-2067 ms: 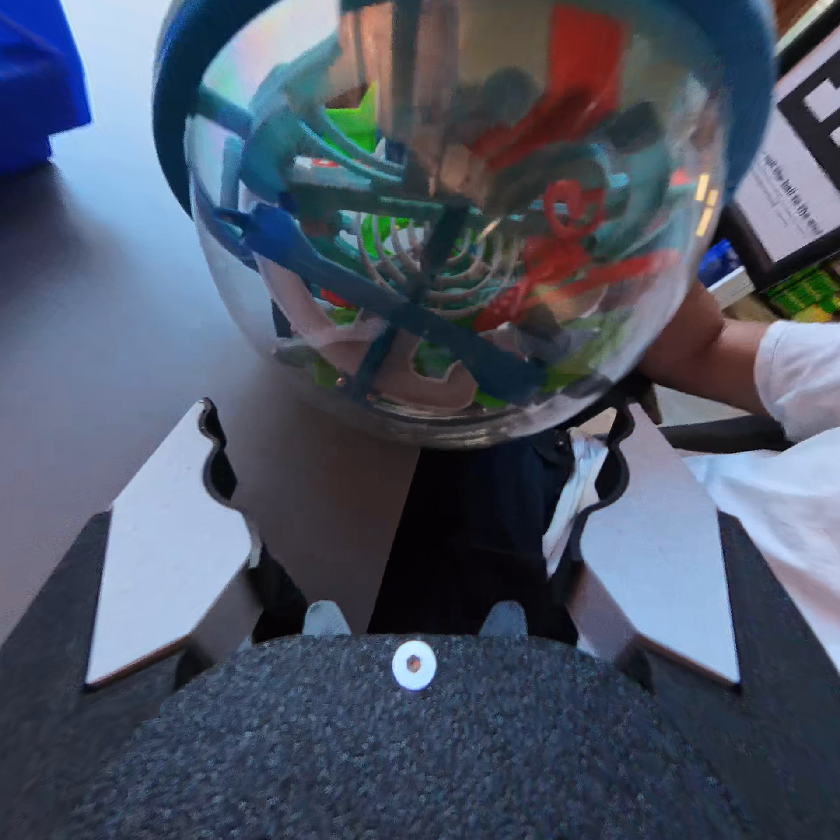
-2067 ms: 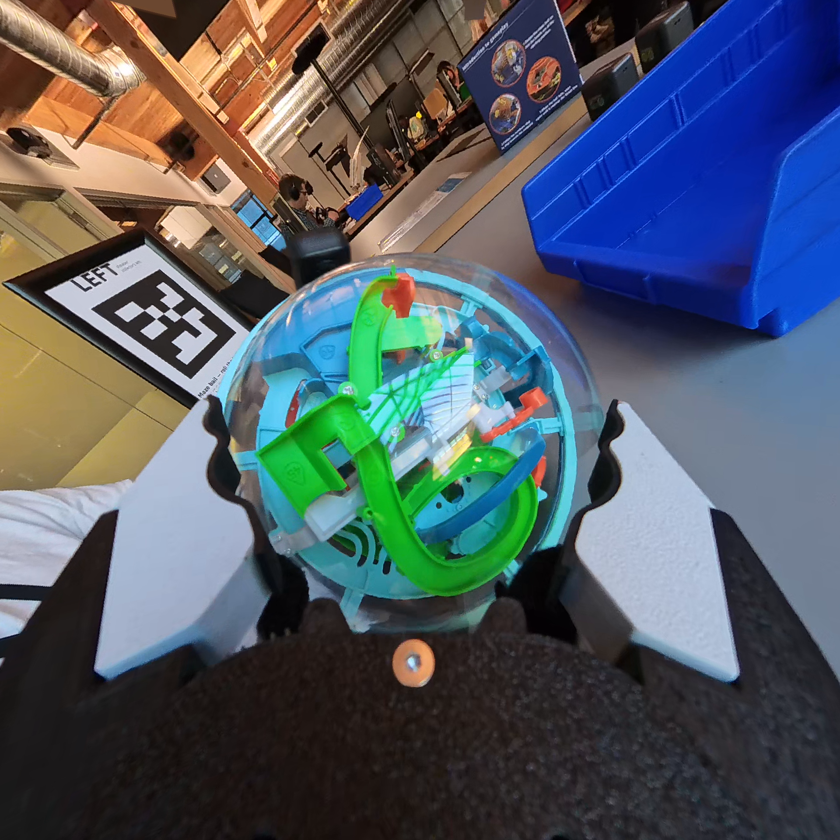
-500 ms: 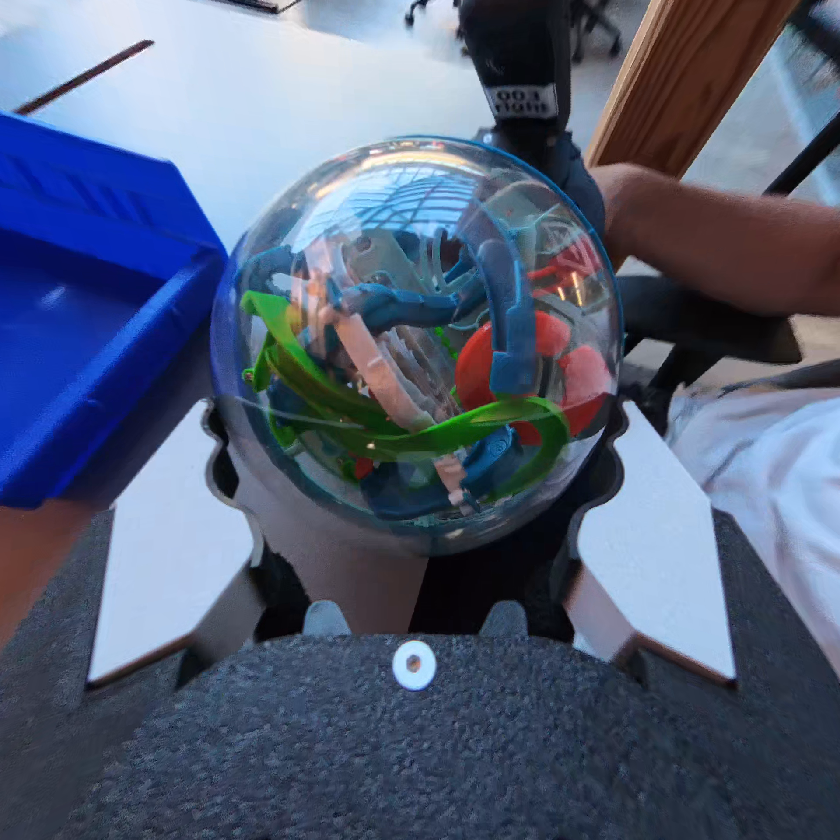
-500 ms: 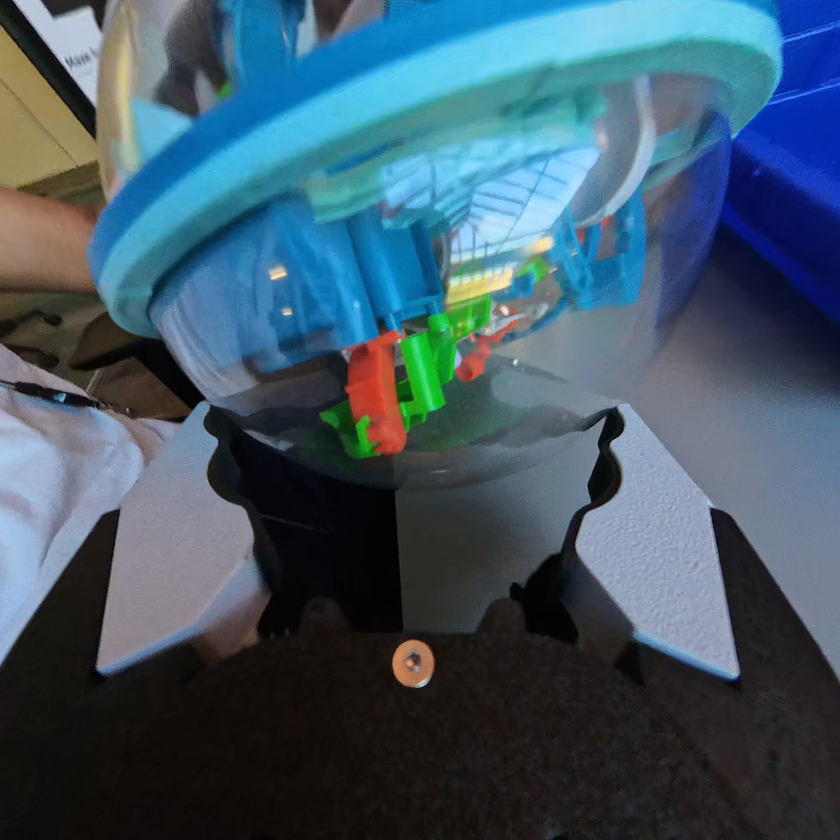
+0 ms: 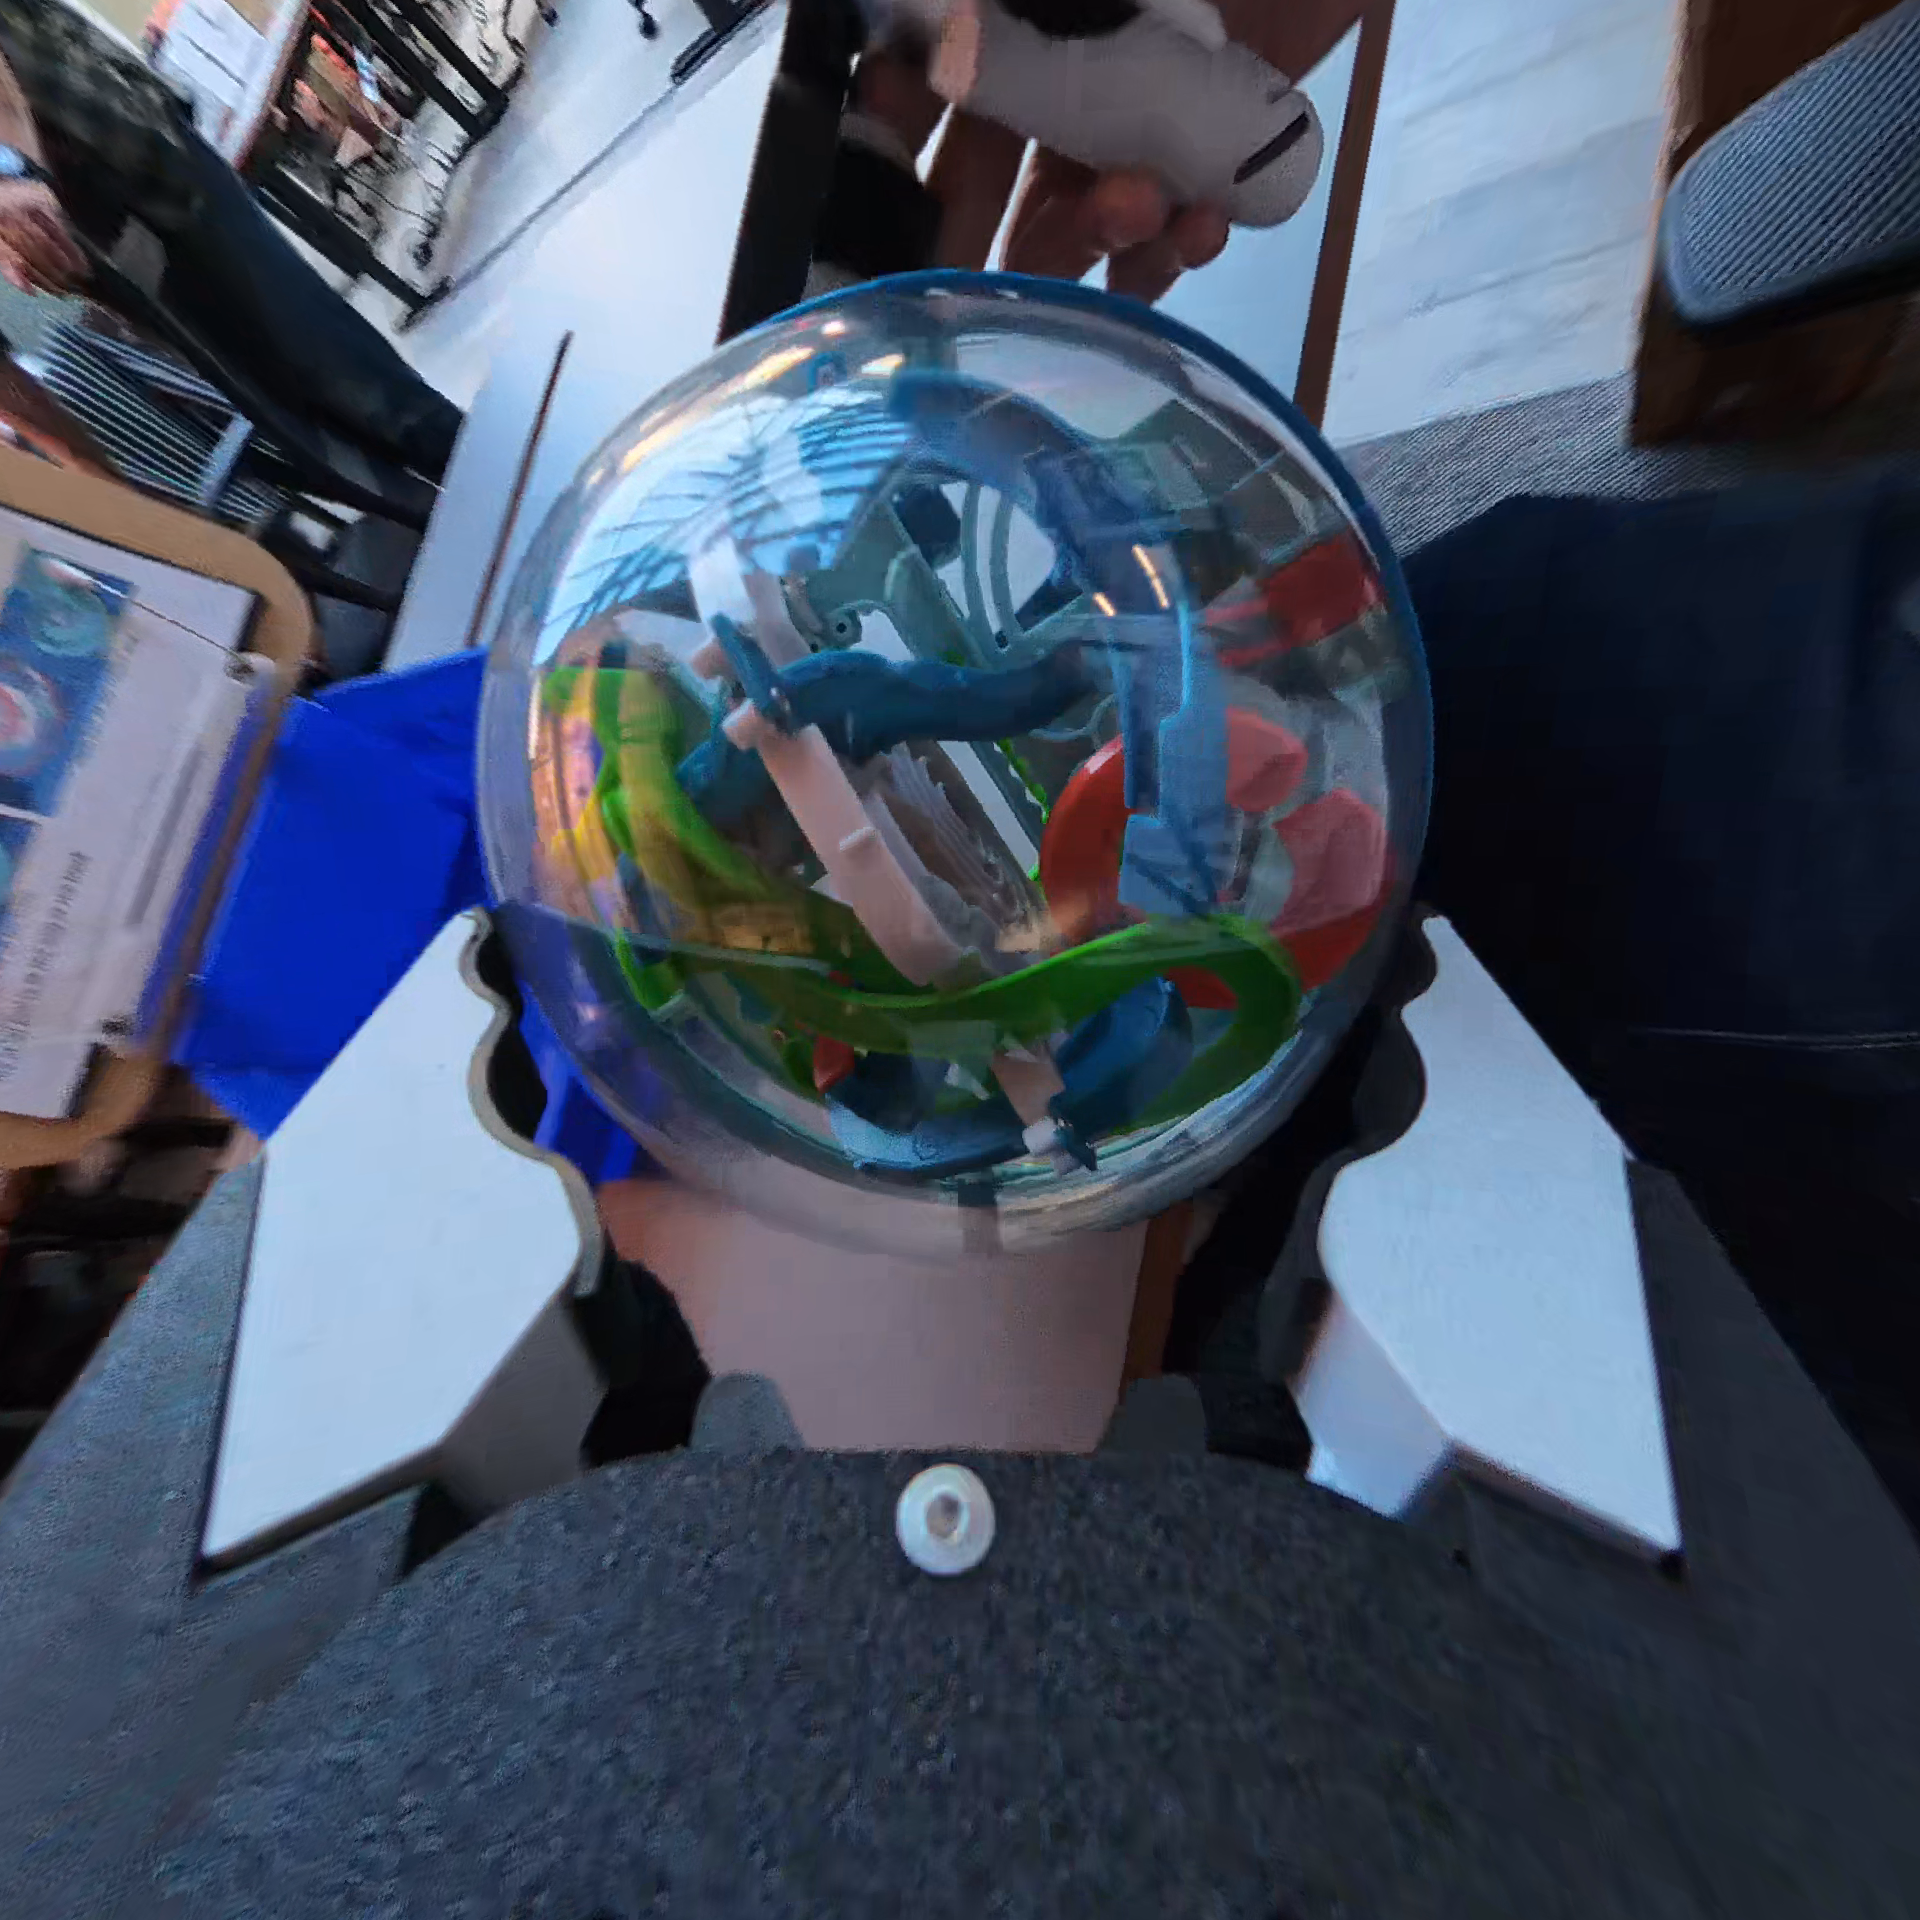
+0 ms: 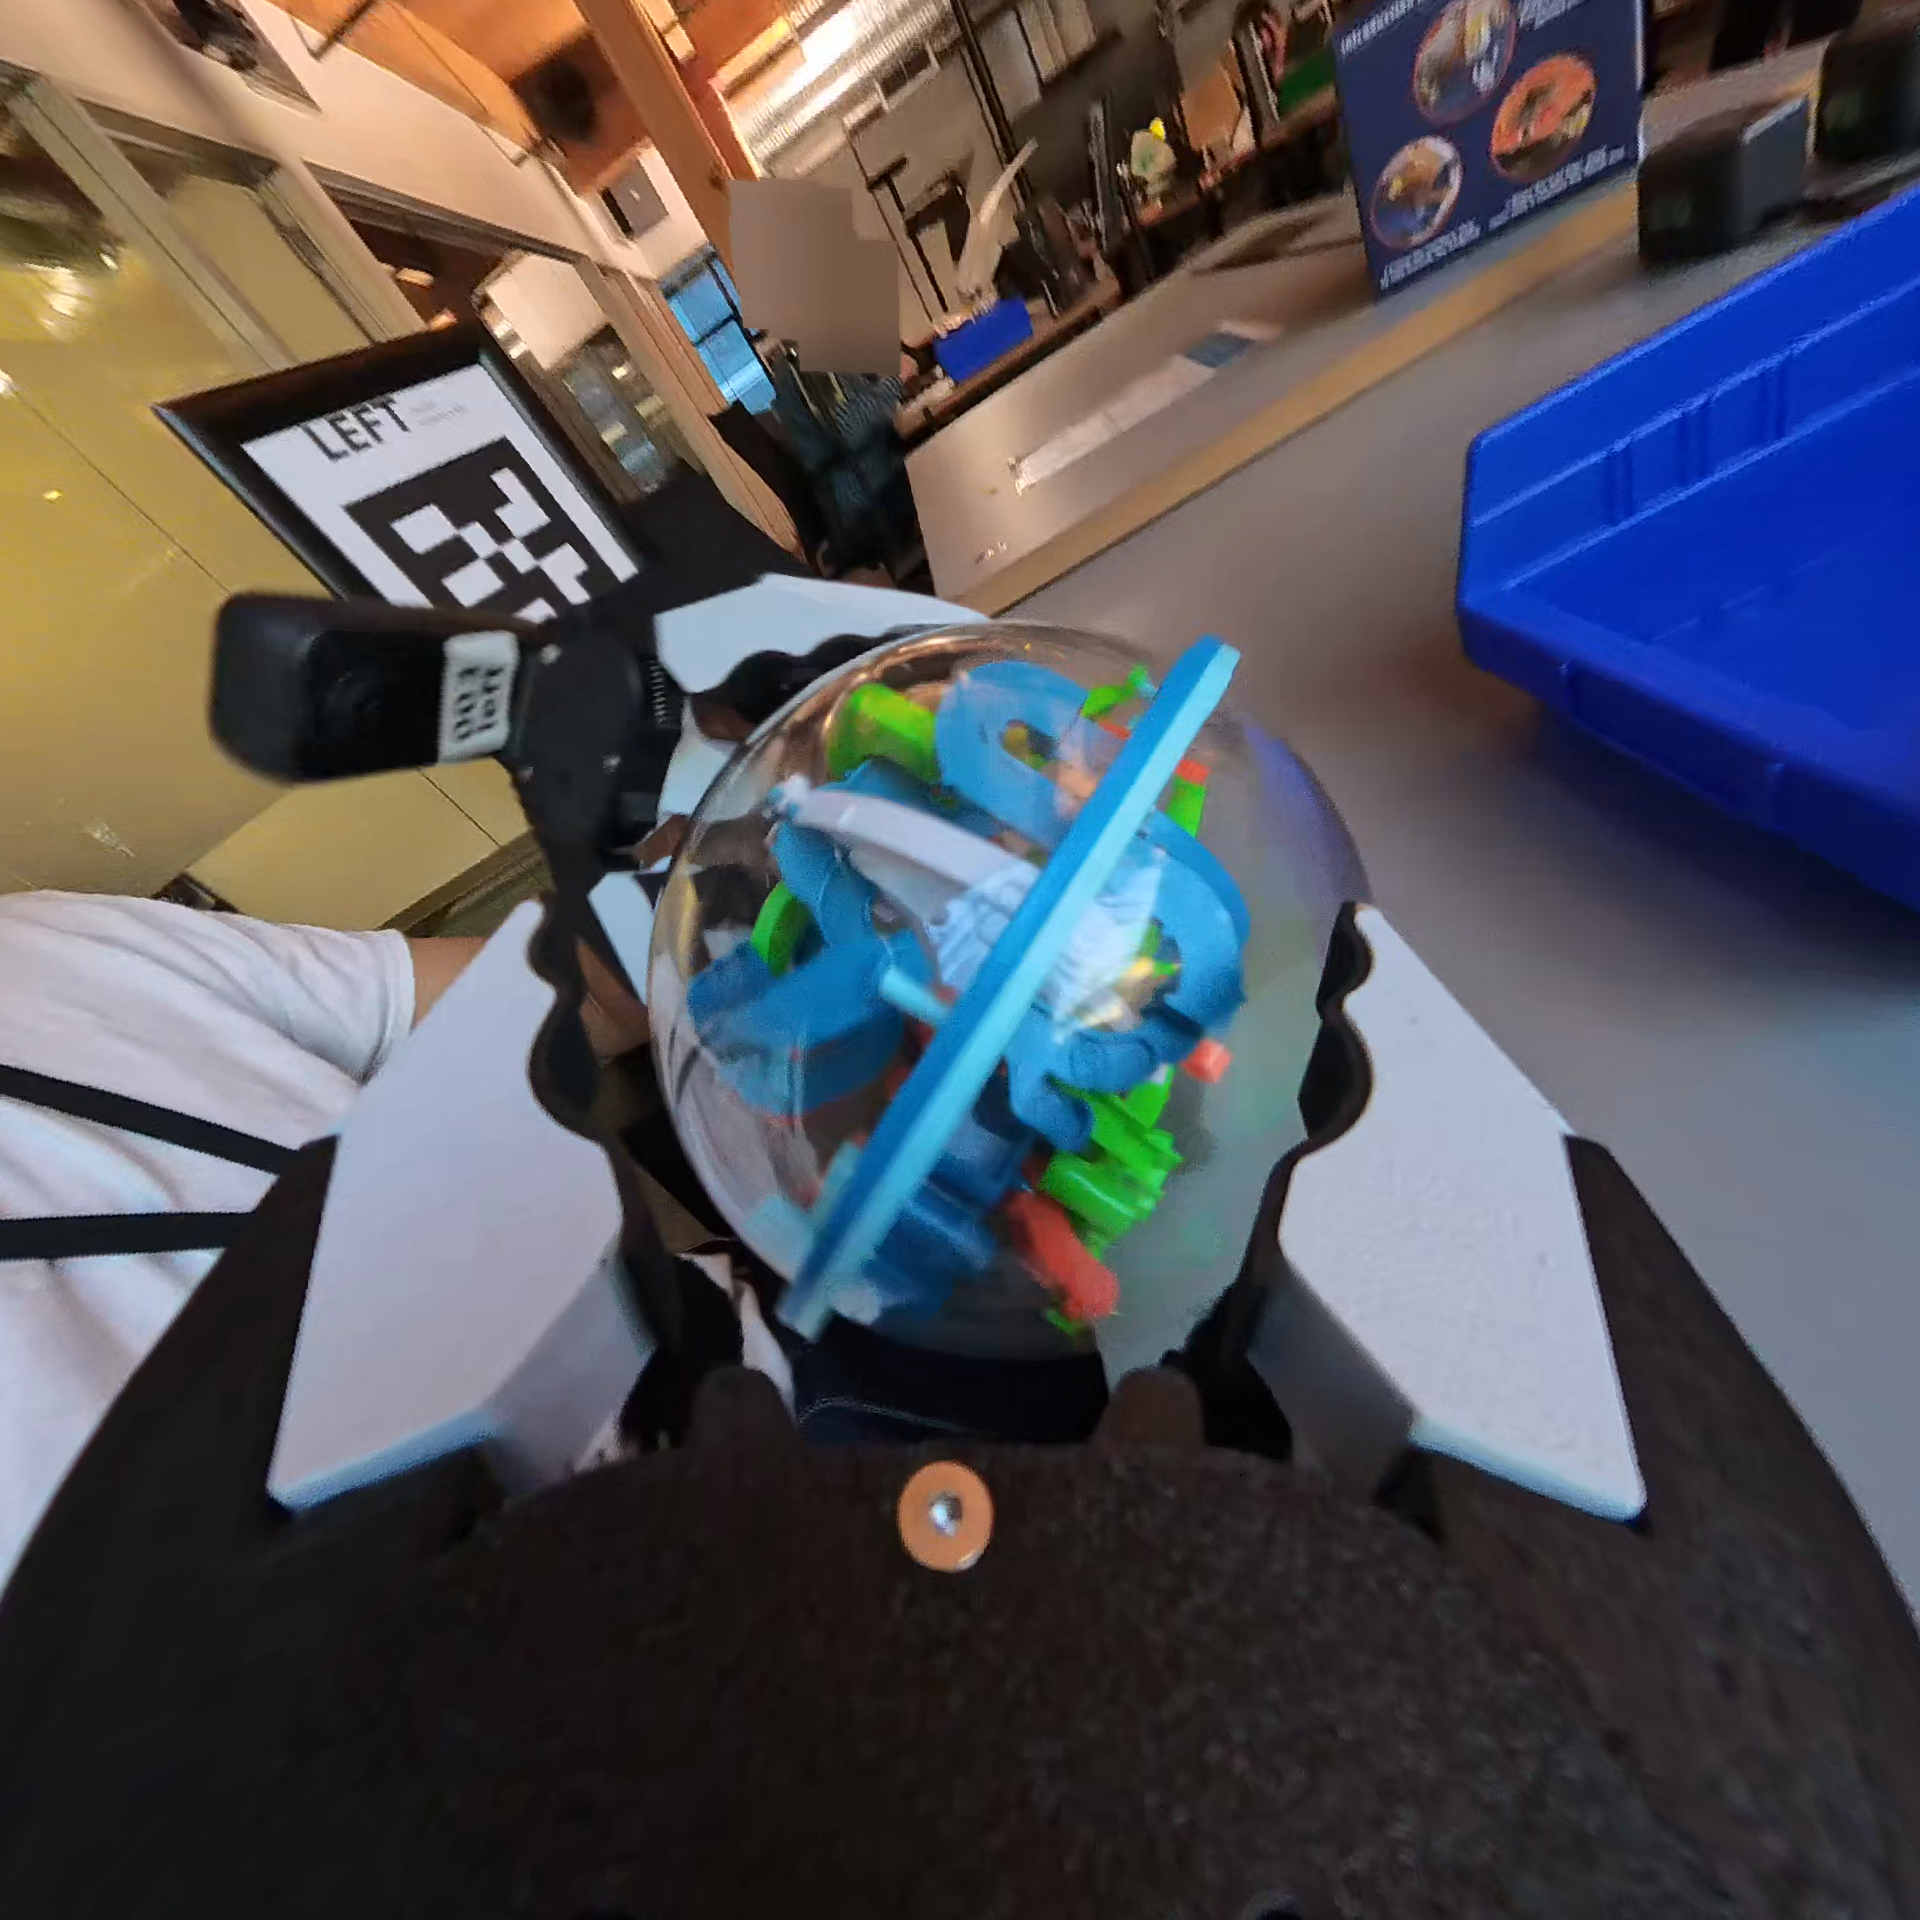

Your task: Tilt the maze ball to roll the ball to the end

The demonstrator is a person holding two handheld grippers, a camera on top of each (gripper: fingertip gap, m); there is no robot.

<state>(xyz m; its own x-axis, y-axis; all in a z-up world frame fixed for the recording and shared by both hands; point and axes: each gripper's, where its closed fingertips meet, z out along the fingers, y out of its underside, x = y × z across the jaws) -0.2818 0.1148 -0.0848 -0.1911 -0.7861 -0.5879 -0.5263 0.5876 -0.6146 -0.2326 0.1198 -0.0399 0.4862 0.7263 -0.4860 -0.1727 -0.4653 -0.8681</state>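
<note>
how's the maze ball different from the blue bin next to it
The maze ball is a clear sphere packed with green, blue and red tracks; the blue bin is an opaque, boxy, open-topped container that looks empty. The ball is held up between the right gripper and left gripper, its blue ring tilted; the bin sits flat on the grey table. Both are plastic with blue parts.

A blue bin [image 6: 1704,582] sits on the grey table [image 6: 1558,1039] near a framed sign [image 6: 416,488].
</note>
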